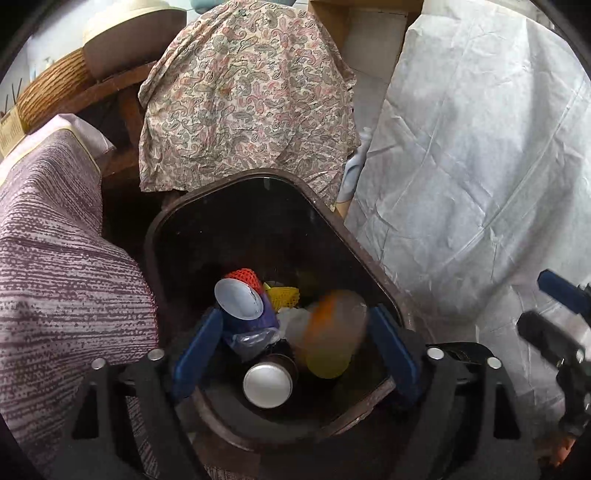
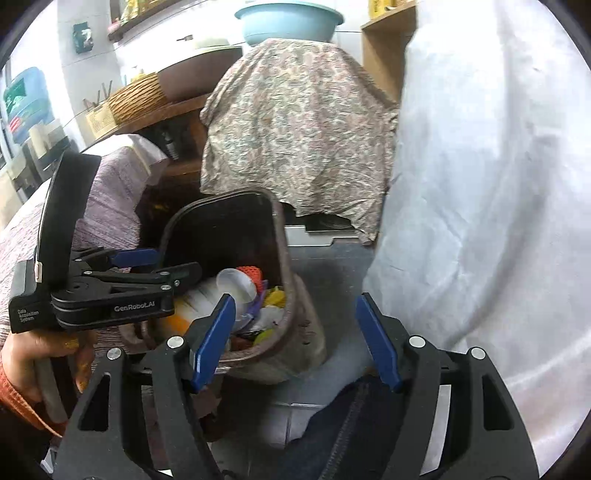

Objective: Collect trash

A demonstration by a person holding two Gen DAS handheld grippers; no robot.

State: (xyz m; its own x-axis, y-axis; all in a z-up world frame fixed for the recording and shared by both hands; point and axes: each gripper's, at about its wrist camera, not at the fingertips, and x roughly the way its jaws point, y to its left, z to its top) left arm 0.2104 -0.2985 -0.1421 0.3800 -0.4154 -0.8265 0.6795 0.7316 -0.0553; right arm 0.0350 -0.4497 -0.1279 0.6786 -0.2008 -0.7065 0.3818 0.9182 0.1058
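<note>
Now | left hand-held gripper (image 1: 295, 350) spread, released | right hand-held gripper (image 2: 295, 339) spread, empty | rounded-rectangle brown bin (image 1: 177, 218)

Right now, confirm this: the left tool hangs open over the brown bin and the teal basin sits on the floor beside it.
Wrong on the basin. The teal basin sits atop the paisley-draped object, per the right wrist view. The left tool does hang open over the brown bin.

Cans (image 1: 267, 384), cups (image 1: 239, 299) and a bottle (image 1: 332, 332) lie in the bin (image 1: 373, 266); a draped cloth (image 1: 247, 96) stands behind it, a covered cushion (image 1: 55, 258) to its left.
</note>
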